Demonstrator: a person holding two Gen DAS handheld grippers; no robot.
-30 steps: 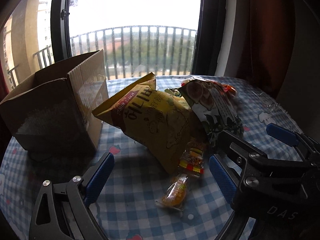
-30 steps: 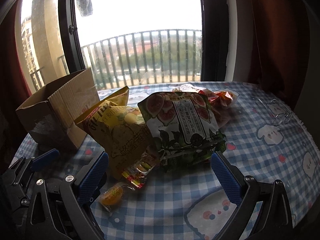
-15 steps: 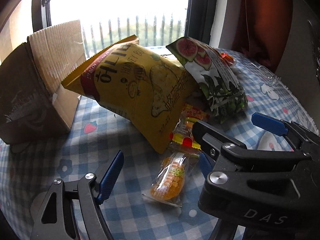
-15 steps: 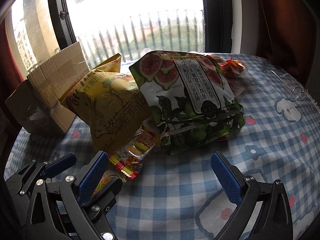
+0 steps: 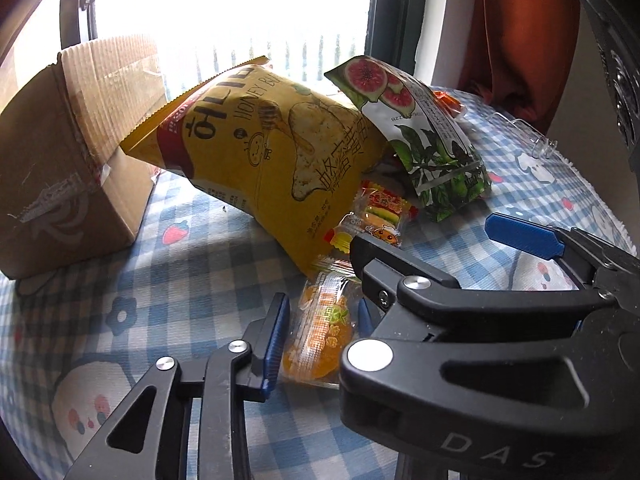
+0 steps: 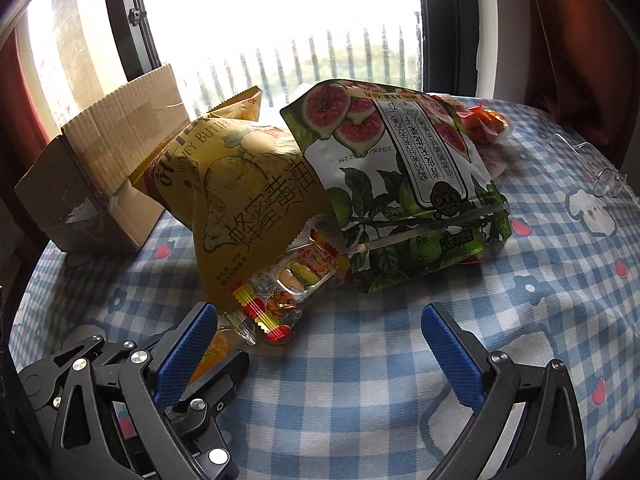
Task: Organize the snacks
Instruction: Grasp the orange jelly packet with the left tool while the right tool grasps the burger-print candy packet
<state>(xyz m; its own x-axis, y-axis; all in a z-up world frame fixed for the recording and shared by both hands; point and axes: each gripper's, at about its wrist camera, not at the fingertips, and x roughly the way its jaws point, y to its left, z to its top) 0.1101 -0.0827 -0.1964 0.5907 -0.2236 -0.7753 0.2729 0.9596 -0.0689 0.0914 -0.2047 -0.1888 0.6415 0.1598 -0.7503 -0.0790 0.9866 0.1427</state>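
Left gripper point(image 5: 320, 328): jaws have just been closing, now pinched in on the orange jelly packet point(image 5: 324, 332) lying on the checked tablecloth point(image 5: 160, 300); blue pads sit against both sides of the wrapper, so it reads as grasped. Right gripper point(image 6: 320, 344): jaws spread wide, nothing between them, bare cloth under it.

Just ahead of the left gripper, a clear candy packet point(image 5: 376, 212) with red-yellow trim, its far end tucked under the bags. Beyond that, the yellow honey butter chip bag point(image 5: 272, 152) leaning on the cardboard box point(image 5: 64, 160), which stands ahead and to the left, flap up. Box opening faces away; contents cannot be told. Ahead and to the right of the chip bag, the fig snack pouch point(image 5: 420, 136), with an orange wrapper point(image 6: 486, 124) behind it.

Versus a second ago: both grippers are lower and nearer the pile, the left one went from wide open around the jelly packet to clamped on it. The right one is as open as before.
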